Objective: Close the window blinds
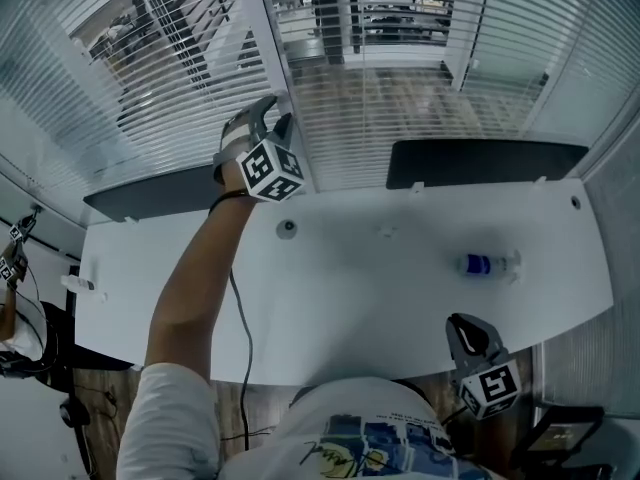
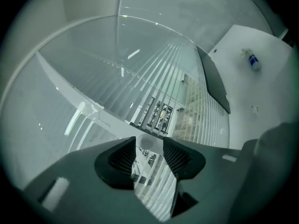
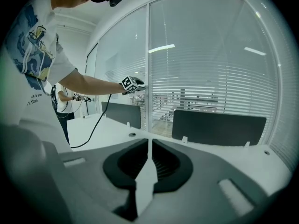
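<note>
White slatted window blinds [image 1: 180,78] hang behind the desk, and they also fill the left gripper view [image 2: 154,78] and the right gripper view [image 3: 205,78]. My left gripper [image 1: 275,116] is raised to the blinds beside the vertical window post [image 1: 262,38]. Its jaws stand open [image 2: 149,141]. A clear, rounded wand end [image 2: 147,147] sits in the gap, and the pads do not press on it. My right gripper [image 1: 462,326] hangs low by the desk's near edge, shut on nothing [image 3: 149,146]. From there the left gripper [image 3: 140,84] shows at the post.
A white desk [image 1: 380,288] lies between me and the window. On it, at the right, rests a small bottle with a blue label [image 1: 487,264]. Dark panels [image 1: 485,161] [image 1: 150,193] stand along its far edge. A cable [image 1: 243,338] trails from my left arm. A person [image 1: 10,318] stands at far left.
</note>
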Demonstrator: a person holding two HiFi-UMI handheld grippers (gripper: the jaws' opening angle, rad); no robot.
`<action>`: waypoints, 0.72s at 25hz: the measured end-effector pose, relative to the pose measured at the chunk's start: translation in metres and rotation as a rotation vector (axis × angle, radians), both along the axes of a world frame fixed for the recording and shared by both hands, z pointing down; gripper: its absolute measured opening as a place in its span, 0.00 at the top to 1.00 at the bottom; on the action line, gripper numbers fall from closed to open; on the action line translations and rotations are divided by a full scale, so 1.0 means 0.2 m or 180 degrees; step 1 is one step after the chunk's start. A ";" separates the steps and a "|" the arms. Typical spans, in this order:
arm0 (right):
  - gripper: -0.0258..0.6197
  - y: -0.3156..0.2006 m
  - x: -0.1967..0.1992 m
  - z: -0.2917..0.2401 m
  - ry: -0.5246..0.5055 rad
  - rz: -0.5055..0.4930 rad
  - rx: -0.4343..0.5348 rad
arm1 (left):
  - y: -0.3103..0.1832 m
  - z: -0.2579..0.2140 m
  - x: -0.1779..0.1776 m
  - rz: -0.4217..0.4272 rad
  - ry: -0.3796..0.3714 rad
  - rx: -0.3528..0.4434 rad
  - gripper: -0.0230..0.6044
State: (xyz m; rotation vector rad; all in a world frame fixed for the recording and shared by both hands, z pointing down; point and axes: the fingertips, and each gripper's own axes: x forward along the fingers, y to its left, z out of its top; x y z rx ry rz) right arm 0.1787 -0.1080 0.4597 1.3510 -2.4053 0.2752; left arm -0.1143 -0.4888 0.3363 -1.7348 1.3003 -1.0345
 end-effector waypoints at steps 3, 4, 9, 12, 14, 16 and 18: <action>0.93 0.00 0.00 -0.02 -0.0015 0.0011 0.0025 | -0.03 0.00 -0.01 0.0013 -0.0376 0.0010 0.66; 0.93 0.01 0.00 -0.02 -0.0011 0.0016 0.0026 | -0.05 0.00 -0.02 0.0010 -0.0489 0.0002 0.66; 0.93 0.04 0.03 0.00 0.0011 0.0068 -0.0016 | -0.11 0.02 -0.01 0.0062 -0.0994 -0.0038 0.66; 0.93 0.04 0.05 -0.01 0.0019 0.0106 -0.0015 | -0.14 0.06 -0.01 0.0069 -0.1158 -0.0095 0.67; 0.93 0.05 0.06 -0.01 0.0013 0.0125 -0.0020 | -0.15 0.06 -0.01 0.0038 -0.1169 -0.0083 0.70; 0.93 0.04 0.07 -0.01 0.0001 0.0130 -0.0025 | -0.15 0.04 -0.01 0.0004 -0.1121 -0.0046 0.77; 0.93 0.04 0.08 0.01 -0.0011 0.0127 -0.0025 | -0.16 0.04 0.00 -0.0004 -0.1078 -0.0039 0.77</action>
